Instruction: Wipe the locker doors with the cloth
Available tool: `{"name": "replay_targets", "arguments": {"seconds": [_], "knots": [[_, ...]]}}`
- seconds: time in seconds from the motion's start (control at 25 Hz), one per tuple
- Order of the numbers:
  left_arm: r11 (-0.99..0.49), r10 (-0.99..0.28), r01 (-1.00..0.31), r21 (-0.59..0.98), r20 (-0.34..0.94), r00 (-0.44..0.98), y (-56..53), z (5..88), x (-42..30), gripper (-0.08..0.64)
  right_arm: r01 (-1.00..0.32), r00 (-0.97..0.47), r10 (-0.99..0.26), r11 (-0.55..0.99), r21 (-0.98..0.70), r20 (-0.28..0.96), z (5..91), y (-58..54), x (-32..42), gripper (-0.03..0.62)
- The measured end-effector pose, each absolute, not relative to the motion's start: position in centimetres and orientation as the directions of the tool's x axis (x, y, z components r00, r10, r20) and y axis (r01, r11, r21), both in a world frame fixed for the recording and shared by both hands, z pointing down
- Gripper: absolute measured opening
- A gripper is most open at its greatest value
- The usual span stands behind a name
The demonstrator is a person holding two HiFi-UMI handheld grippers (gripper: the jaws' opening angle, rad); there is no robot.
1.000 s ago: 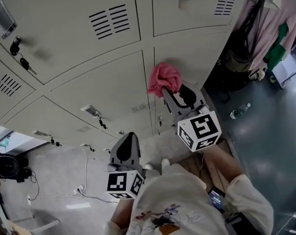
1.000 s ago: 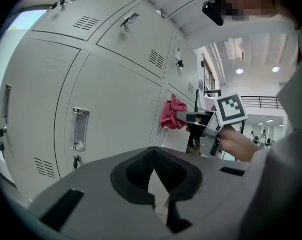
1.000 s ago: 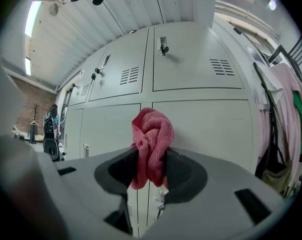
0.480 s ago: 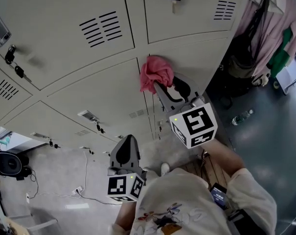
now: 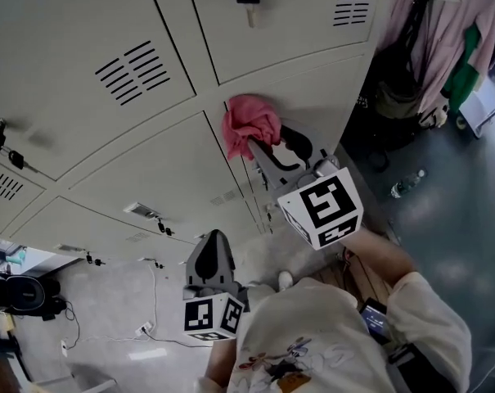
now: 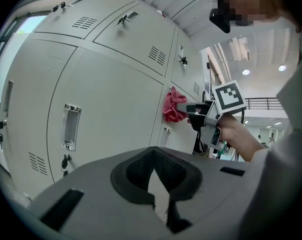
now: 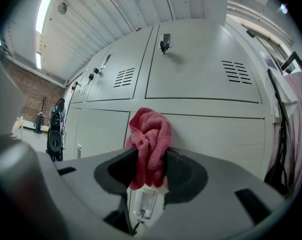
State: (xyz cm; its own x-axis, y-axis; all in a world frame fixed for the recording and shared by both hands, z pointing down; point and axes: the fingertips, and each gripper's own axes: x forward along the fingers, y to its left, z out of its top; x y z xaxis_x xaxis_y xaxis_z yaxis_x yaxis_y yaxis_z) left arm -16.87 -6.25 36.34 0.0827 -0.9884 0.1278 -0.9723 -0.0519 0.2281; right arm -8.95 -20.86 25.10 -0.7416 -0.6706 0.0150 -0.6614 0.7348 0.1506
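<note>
While the right gripper (image 5: pixel 272 147) clamps the pink cloth (image 5: pixel 249 123) and holds it against the lockers (image 5: pixel 321 97) at the seam between two doors, the left gripper (image 5: pixel 212 242) hangs lower, apart from the cloth. Its jaws sit nearly together, with nothing between them.

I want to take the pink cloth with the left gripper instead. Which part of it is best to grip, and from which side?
Grip the bunched lobe of the pink cloth that sticks out past the right gripper, toward the locker door. Come from the person's left, along the door: the right gripper occupies the rear and the door blocks the front.
</note>
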Motion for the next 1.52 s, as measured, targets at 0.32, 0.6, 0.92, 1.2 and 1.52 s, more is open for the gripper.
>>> {"name": "replay_targets", "arguments": {"seconds": [0.32,0.6,0.92,1.2,1.52], "knots": [[-0.077,-0.985,-0.973,0.218,0.135,0.108,-7.2,36.1,-16.0,0.003,-0.691,-0.717,-0.697,0.713,0.122,0.005,25.2,-21.9,-7.0,0.156],[-0.101,-0.982,-0.972,0.213,0.134,0.131,-7.9,35.9,-15.1,0.003,-0.725,-0.683,-0.730,0.679,0.116,0.004,25.3,-23.4,-4.4,0.156],[-0.131,-0.975,-0.969,0.211,0.148,0.164,-8.4,36.1,-14.0,0.003,-0.773,-0.630,-0.777,0.626,0.100,-0.005,25.1,-25.2,-1.2,0.158],[-0.138,-0.973,-0.967,0.215,0.152,0.173,-8.3,36.5,-13.6,0.003,-0.815,-0.576,-0.818,0.573,0.092,-0.010,24.8,-26.9,1.9,0.158],[-0.146,-0.968,-0.964,0.224,0.168,0.186,-8.0,36.9,-13.1,0.003,-0.843,-0.534,-0.846,0.532,0.075,0.001,24.6,-28.3,4.5,0.158]]}}
